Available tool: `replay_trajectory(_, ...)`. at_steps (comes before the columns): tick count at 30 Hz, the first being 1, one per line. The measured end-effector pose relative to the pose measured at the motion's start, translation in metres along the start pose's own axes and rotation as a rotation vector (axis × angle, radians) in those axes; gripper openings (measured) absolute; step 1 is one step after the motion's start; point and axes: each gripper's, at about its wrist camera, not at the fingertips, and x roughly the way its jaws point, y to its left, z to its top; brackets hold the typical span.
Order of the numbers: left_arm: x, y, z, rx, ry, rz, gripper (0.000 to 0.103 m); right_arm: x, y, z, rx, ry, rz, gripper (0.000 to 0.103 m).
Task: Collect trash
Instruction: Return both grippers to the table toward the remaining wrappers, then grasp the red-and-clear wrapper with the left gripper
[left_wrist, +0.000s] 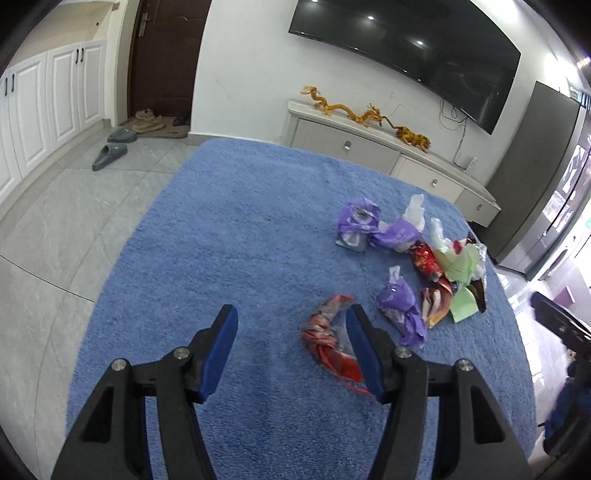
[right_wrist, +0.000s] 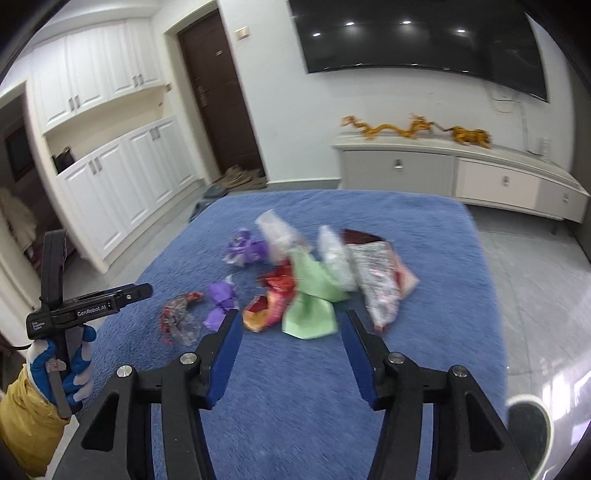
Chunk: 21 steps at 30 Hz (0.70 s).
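- The trash lies scattered on a blue fleecy tabletop (left_wrist: 229, 236), gathered toward its right half as seen from the left wrist view.
- The left claw (left_wrist: 291, 314) is held wide open and grips nothing; the red-and-clear twisted wrapper (left_wrist: 328, 339) lies just beside its right finger, partly behind it.
- The right claw (right_wrist: 291, 319) is likewise wide open and empty, aimed at the green plastic wrapper (right_wrist: 310, 299), which shows between its fingers further off.
- All pieces are judged light, thin and crushable: crumpled film and foil that should give under the pads and not break.
- Slipperiness is to be expected on the glossy film; a hold on a knotted or bunched part is judged surer than one on a loose flap.
- For the red-and-clear twisted wrapper, the twisted middle looks the best place to be pinched.
- The purple wrapper (left_wrist: 400, 310) lies just right of it, near enough to be dragged along by a careless close.
- Further right, the orange-red snack bag (right_wrist: 269, 302) and the silver foil bag (right_wrist: 376, 280) overlap the green plastic wrapper, so one pull may shift several.
- A second purple wrapper (left_wrist: 356, 225) lies at the far side of the heap.
- The soft pile of the cover may snag thin edges.
- No bin can be made out in either view.
- The TV cabinet (left_wrist: 384, 155) and white cupboards (right_wrist: 122, 184) stand well apart and obstruct nothing.
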Motion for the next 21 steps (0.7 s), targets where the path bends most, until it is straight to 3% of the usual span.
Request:
replay_trajectory(7, 0.016, -0.013, -0.006, 0.019, 0.047, -0.030, 0.059, 0.045, 0.022, 0.015, -0.019, 0.042, 0.099, 0.050)
replay_trajectory(16, 0.038, -0.017, -0.014, 0.016, 0.086, -0.033, 0.054, 0.099, 0.018, 0.019, 0.001, 0.119, 0.038, 0.050)
replay_trajectory(21, 0.041, -0.023, -0.019, 0.056, 0.067, -0.010, 0.047, 0.117, 0.007, 0.011, 0.033, 0.170, 0.034, 0.041)
